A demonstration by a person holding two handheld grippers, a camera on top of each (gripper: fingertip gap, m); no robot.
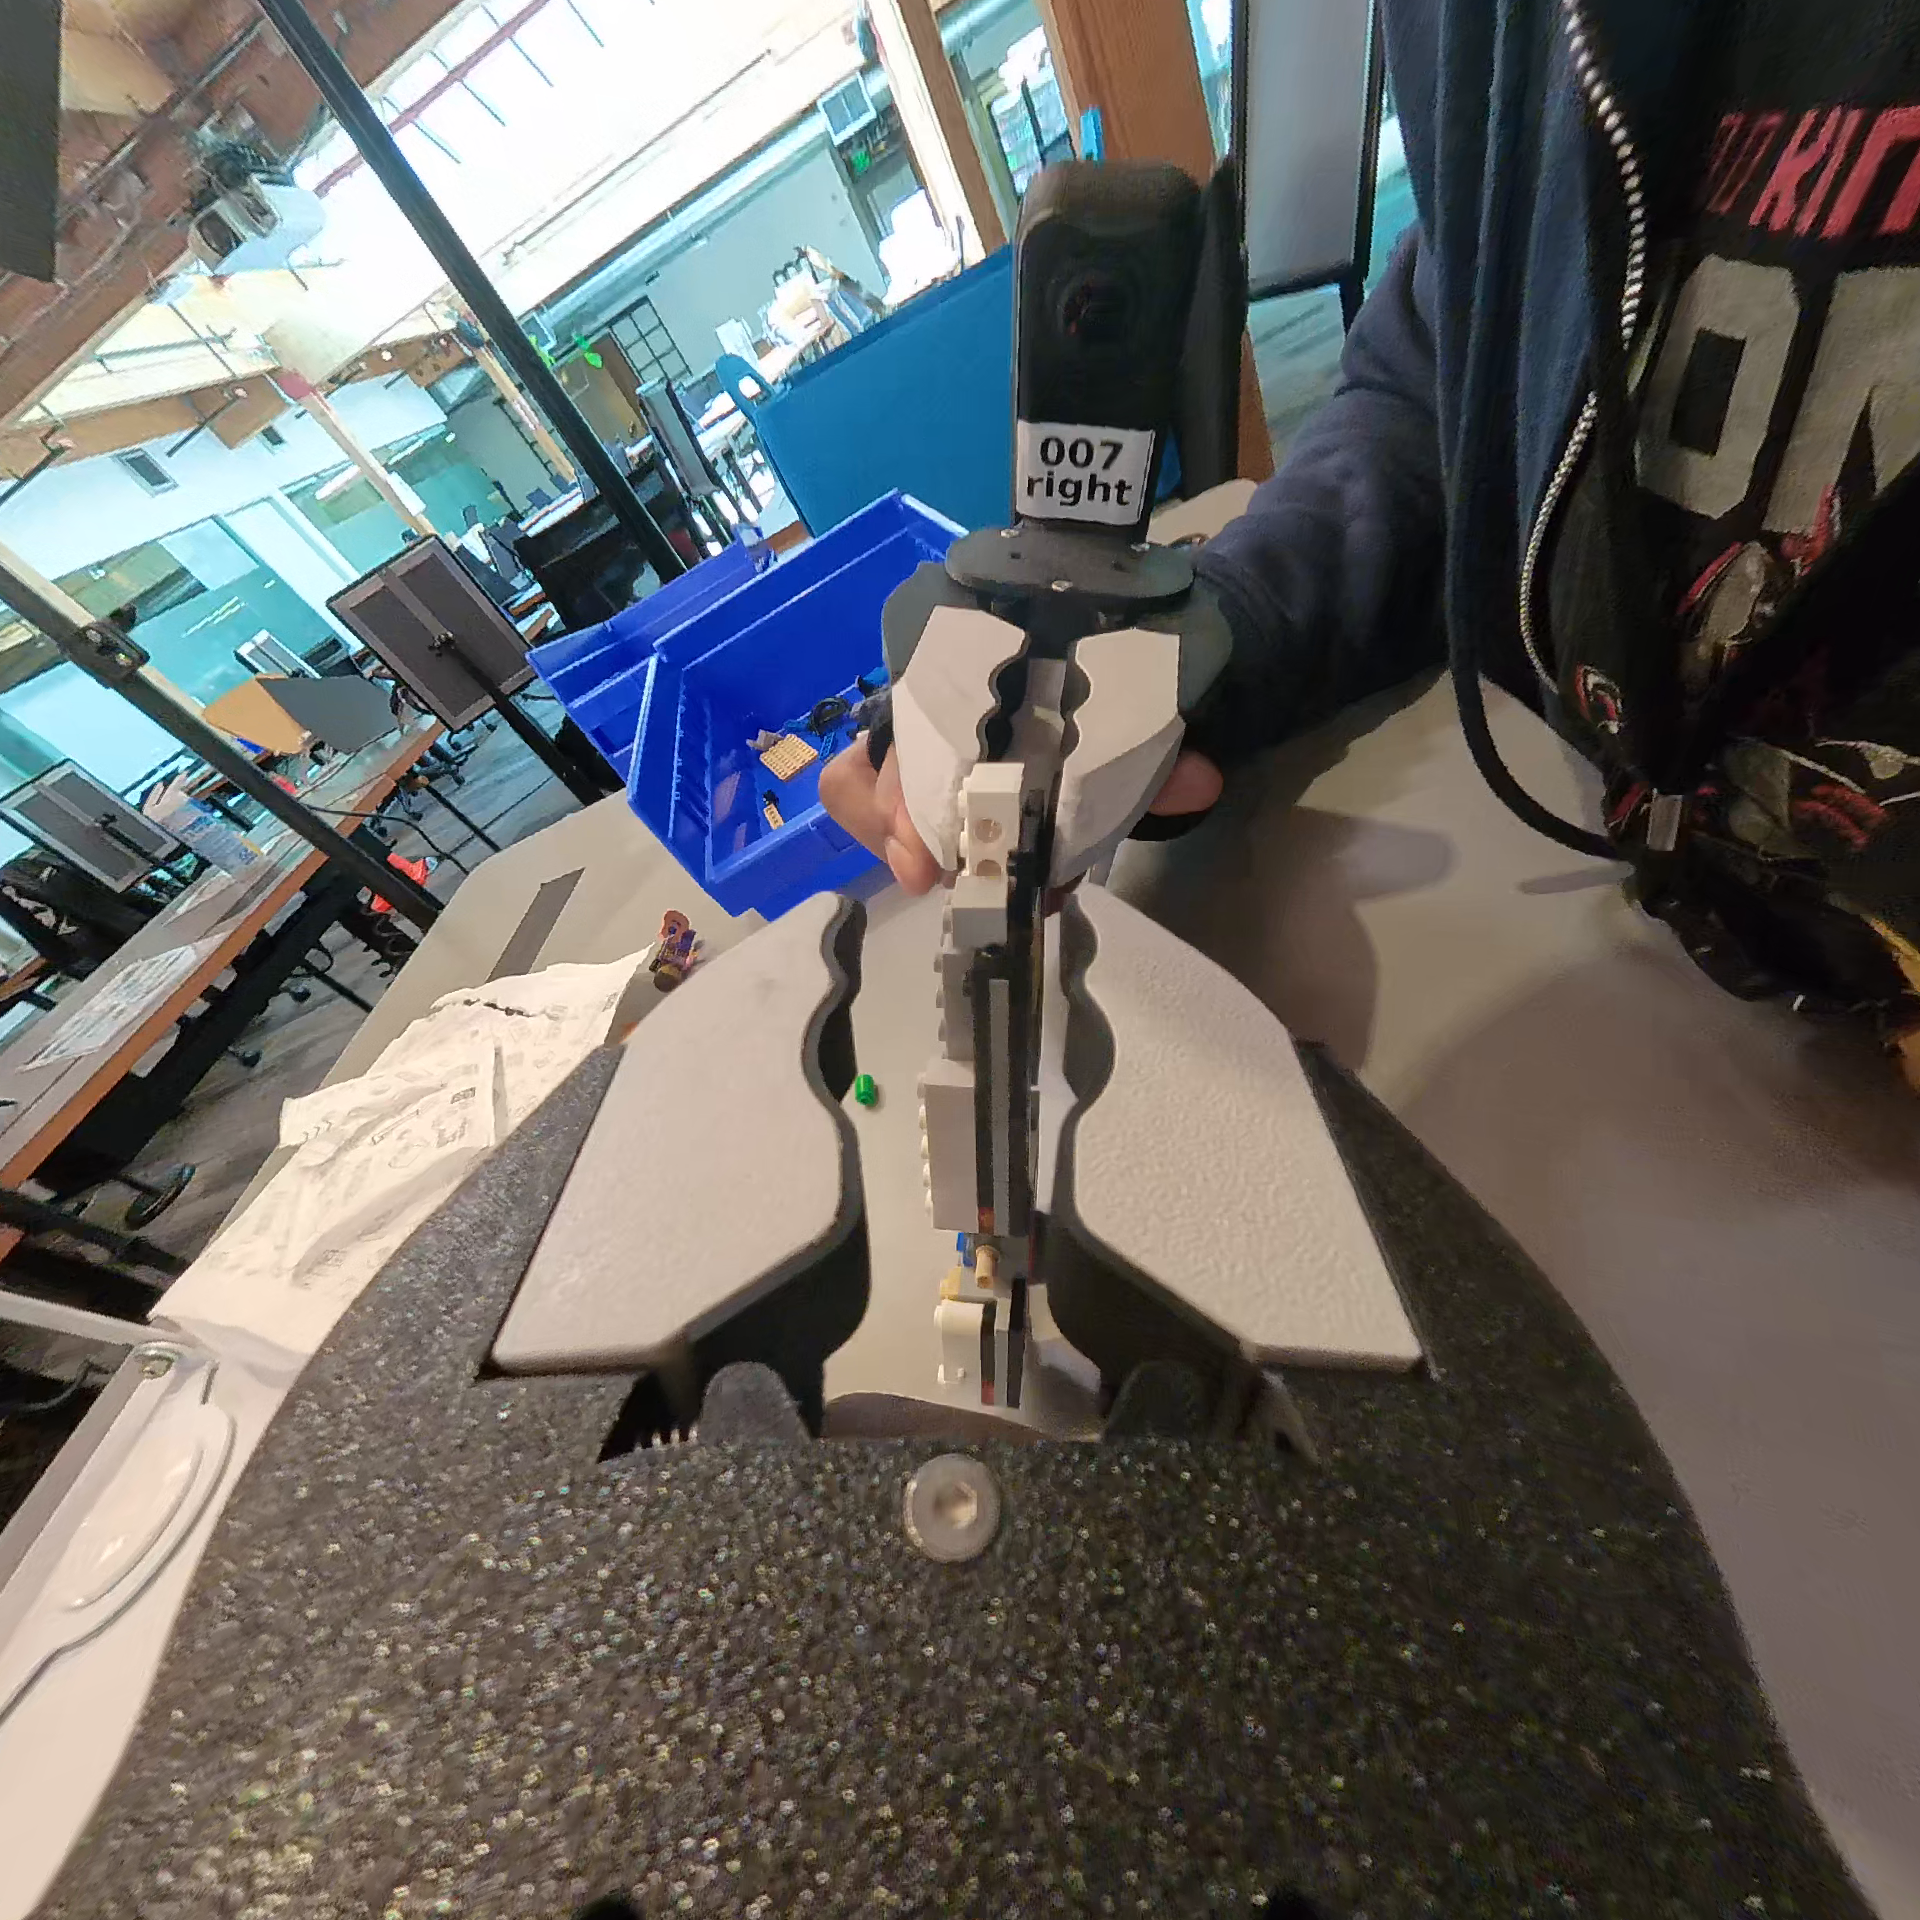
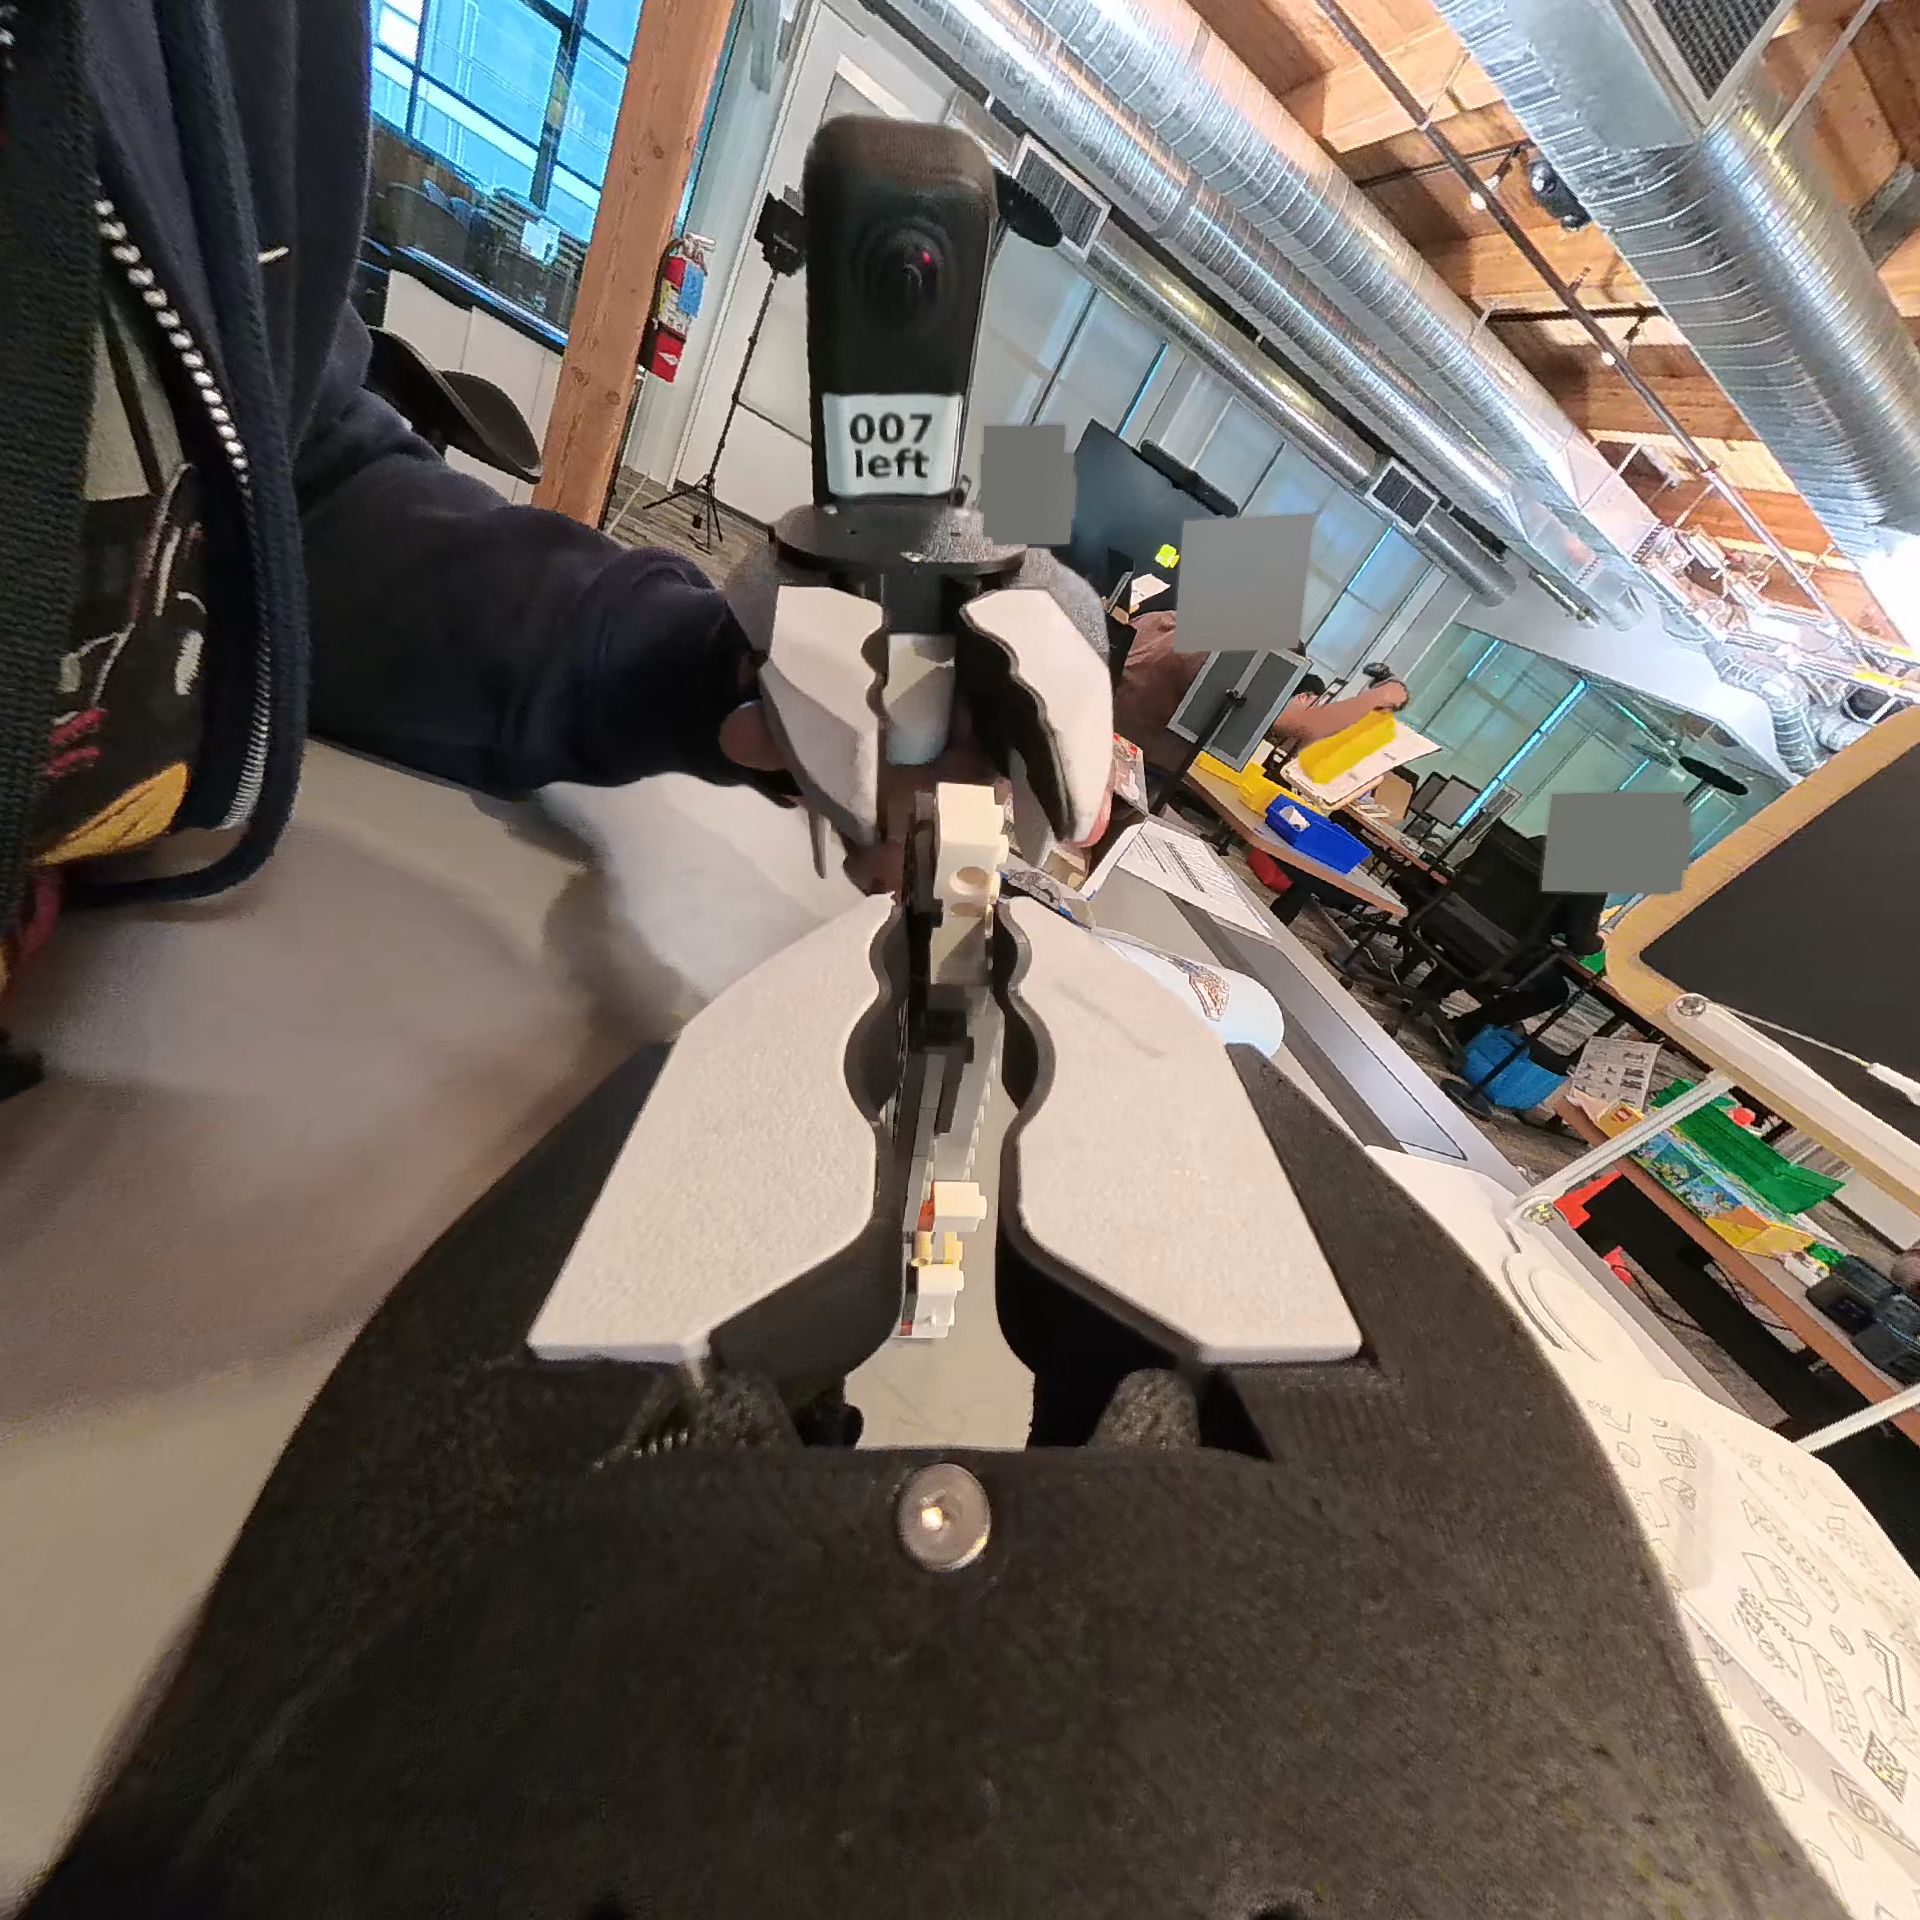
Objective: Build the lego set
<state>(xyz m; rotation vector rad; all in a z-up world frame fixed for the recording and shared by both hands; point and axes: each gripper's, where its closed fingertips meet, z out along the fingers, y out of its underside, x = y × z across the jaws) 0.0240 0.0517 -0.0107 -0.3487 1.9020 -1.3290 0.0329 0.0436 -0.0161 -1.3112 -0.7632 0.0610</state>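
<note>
A long flat brick assembly (image 1: 987, 1091) of grey, white and black pieces runs lengthwise between my left gripper's (image 1: 961, 914) fingers. These fingers stand apart on either side of it, with a gap showing at the pads, so this gripper is open. My right gripper (image 1: 1013, 821) faces it and is shut on the assembly's far end, at a white brick with holes. In the right wrist view my right gripper (image 2: 951, 920) pinches the assembly (image 2: 940, 1143). The left gripper (image 2: 951, 810) stands open around the white end brick (image 2: 966, 847).
A blue bin (image 1: 769, 748) with small parts stands on the grey table (image 1: 1507, 1039). A crumpled instruction sheet (image 1: 416, 1122), a small figure (image 1: 675, 951) and a green stud (image 1: 865, 1089) lie to the left. A person's dark jacket fills the right. More paper (image 2: 1787, 1621) lies at the lower right. My left and right fingertips are right by each other.
</note>
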